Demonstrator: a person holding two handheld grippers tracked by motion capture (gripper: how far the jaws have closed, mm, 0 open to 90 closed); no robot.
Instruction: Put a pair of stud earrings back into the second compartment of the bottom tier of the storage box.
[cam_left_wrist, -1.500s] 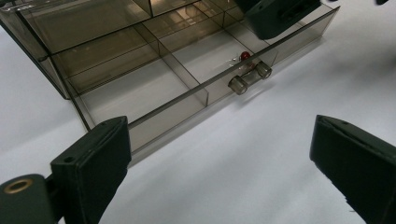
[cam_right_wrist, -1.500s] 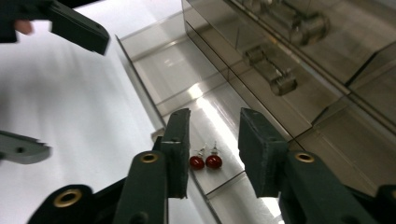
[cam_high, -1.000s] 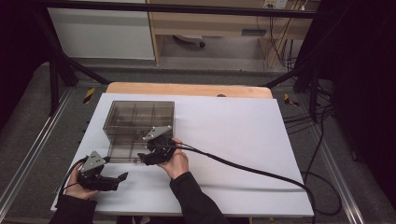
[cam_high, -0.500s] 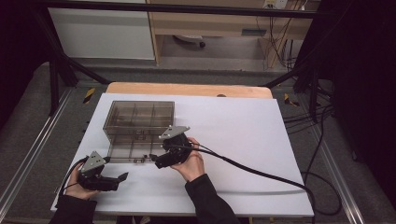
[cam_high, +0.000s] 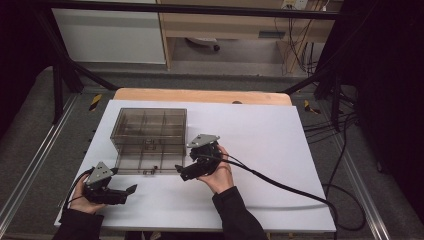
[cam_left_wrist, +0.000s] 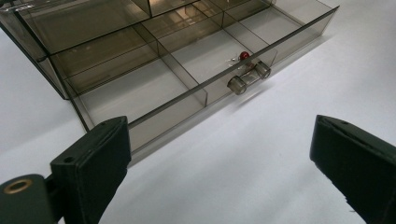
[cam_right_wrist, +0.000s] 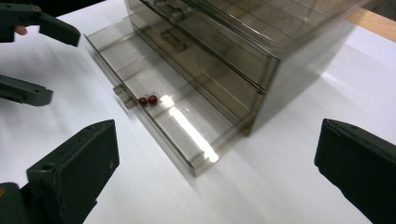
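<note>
**Drawer pulled out, both hand-held grippers open beside it**

Smoky clear drawer cabinet (cam_high: 150, 137) sits on the left half of the white table (cam_high: 280, 150). Its bottom drawer (cam_high: 146, 167) is pulled out toward the person and divided into compartments. Two small red beads (cam_right_wrist: 148, 100) lie inside the drawer, just behind its front wall, near the clear bar handle (cam_left_wrist: 249, 77); the left gripper view shows one red bead (cam_left_wrist: 243, 55) right behind that handle. Upper drawers are in, handles visible in the right gripper view.

Right hand-held gripper (cam_high: 196, 169) sits just off the drawer's right front corner, close to it but not touching. Its jaws have just been opening and stand wide, nothing between them, only bare table and the drawer corner ahead. Black cable (cam_high: 280, 186) trails from it across the table to the right edge.

Left hand-held gripper (cam_high: 120, 192) rests low at the table's near left edge, in front of the drawer's left corner, apart from it. Jaws wide apart, empty, aimed at the drawer front.

Nothing lies between either gripper and the drawer. Wooden edge (cam_high: 200, 95) shows behind the white sheet; floor cables (cam_high: 345, 130) to the right, well away.
</note>
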